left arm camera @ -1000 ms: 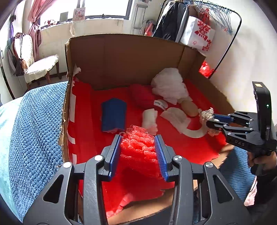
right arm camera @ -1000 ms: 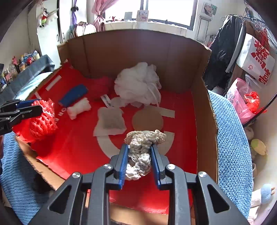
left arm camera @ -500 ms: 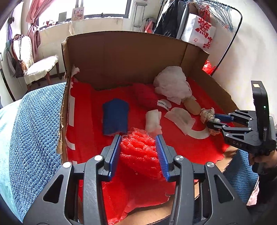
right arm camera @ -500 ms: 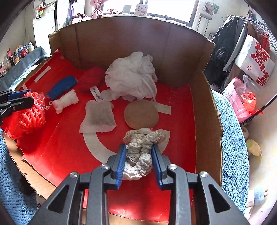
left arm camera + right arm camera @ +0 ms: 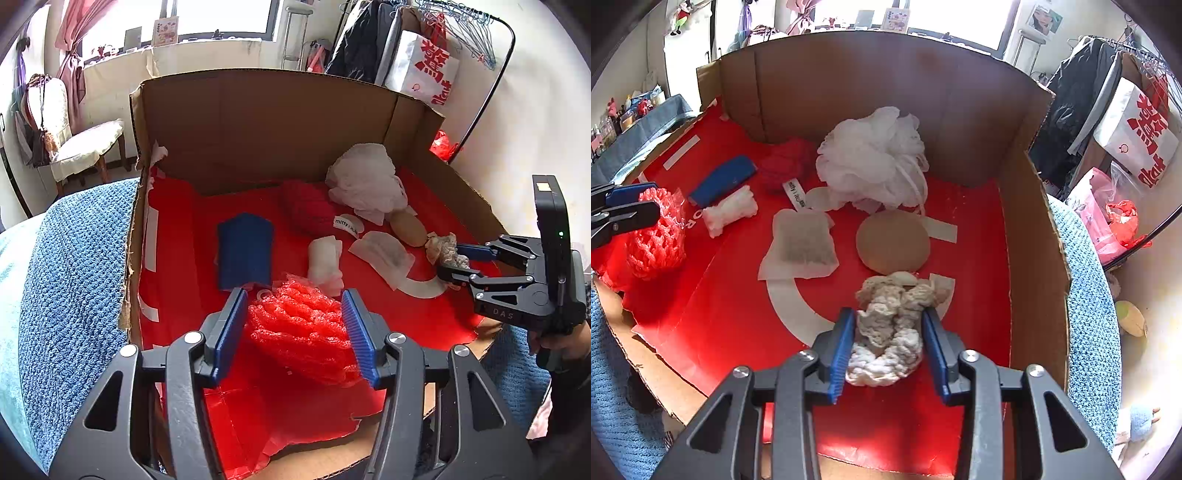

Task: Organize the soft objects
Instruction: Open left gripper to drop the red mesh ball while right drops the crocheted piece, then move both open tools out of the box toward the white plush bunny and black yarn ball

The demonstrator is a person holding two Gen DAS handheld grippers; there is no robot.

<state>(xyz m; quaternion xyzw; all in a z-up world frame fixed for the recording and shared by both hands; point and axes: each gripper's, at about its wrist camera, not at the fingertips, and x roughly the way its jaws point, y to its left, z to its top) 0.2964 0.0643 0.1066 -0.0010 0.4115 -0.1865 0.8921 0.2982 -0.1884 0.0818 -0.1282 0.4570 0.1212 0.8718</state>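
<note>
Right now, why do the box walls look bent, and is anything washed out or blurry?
Left wrist view: the fisheye lens bows the cardboard box; the window is blown out white. Right wrist view: same curving, dark corners, glaring window; the cream yarn bundle stays sharp.

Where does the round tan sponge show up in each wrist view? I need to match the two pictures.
Left wrist view: the round tan sponge lies right of centre, seen edge-on, just below the white mesh pouf.
Right wrist view: the sponge lies near the middle, a full disc, just below the pouf and above the cream knitted bundle.
Shared landmark: the white mesh pouf against the box's back wall.
</note>
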